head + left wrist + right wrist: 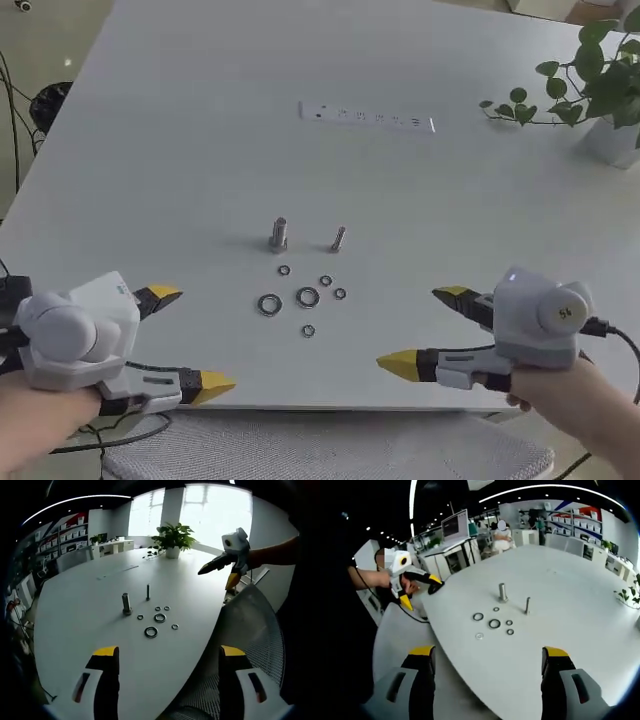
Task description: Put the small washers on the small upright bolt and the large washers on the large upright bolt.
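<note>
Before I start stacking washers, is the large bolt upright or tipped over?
Upright. The large bolt stands on its head on the table, shank pointing up, beside the small bolt.

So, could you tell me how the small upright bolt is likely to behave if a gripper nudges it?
The small upright bolt looks slim and tall on a narrow base, so it would probably tip easily. The table looks smooth, so it may also slide. Fallen, it could roll.

We see a white power strip (pixel 366 116) on the table (pixel 150 150) at twelve o'clock. A potted plant (pixel 600 85) stands at two, a mesh chair (pixel 330 445) at six.
</note>
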`<state>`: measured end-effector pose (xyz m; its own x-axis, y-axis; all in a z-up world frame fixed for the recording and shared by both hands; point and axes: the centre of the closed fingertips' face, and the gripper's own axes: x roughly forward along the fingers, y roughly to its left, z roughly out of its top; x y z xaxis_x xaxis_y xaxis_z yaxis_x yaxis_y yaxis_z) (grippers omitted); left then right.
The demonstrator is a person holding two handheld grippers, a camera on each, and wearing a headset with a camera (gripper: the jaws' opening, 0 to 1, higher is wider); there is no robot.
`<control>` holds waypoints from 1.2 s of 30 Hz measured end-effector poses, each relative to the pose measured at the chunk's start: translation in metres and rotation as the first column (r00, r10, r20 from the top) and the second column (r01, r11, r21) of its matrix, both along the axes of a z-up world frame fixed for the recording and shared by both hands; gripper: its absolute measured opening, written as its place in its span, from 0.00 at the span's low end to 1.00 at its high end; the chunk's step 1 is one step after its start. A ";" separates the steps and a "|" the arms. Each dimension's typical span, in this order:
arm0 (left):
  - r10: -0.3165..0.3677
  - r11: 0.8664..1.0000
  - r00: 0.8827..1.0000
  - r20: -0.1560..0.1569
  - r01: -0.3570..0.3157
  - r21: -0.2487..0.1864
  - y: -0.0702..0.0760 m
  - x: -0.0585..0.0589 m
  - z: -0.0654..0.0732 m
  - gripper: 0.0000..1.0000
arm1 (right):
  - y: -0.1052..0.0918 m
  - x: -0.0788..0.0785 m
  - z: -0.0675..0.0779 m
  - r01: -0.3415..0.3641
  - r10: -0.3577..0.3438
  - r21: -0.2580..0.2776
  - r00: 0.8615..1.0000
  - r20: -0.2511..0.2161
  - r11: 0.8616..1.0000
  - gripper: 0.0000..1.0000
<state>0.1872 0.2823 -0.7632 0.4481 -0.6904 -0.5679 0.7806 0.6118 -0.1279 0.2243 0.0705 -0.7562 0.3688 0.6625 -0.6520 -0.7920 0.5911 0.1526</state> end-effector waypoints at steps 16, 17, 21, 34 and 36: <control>-0.018 1.000 1.000 -0.008 0.018 0.006 -0.011 0.000 -0.008 0.83 | 0.027 0.023 -0.018 -0.145 0.139 -0.106 0.989 -0.058 0.984 0.77; -0.015 1.000 1.000 -0.015 0.015 0.002 -0.011 0.000 -0.009 0.84 | 0.028 0.023 -0.020 -0.153 0.148 -0.119 0.987 -0.057 0.981 0.77; -0.016 1.000 1.000 -0.017 0.016 0.006 -0.010 0.000 -0.011 0.84 | 0.032 0.024 -0.026 -0.187 0.179 -0.142 0.981 -0.071 0.972 0.75; -0.037 0.999 0.999 -0.018 0.037 0.031 -0.011 -0.004 -0.017 0.84 | 0.048 0.034 -0.034 -0.296 0.291 -0.248 0.955 -0.058 0.922 0.69; -0.043 0.998 0.999 -0.013 0.044 0.037 -0.011 -0.003 -0.017 0.84 | 0.051 0.036 -0.034 -0.306 0.301 -0.251 0.952 -0.059 0.918 0.68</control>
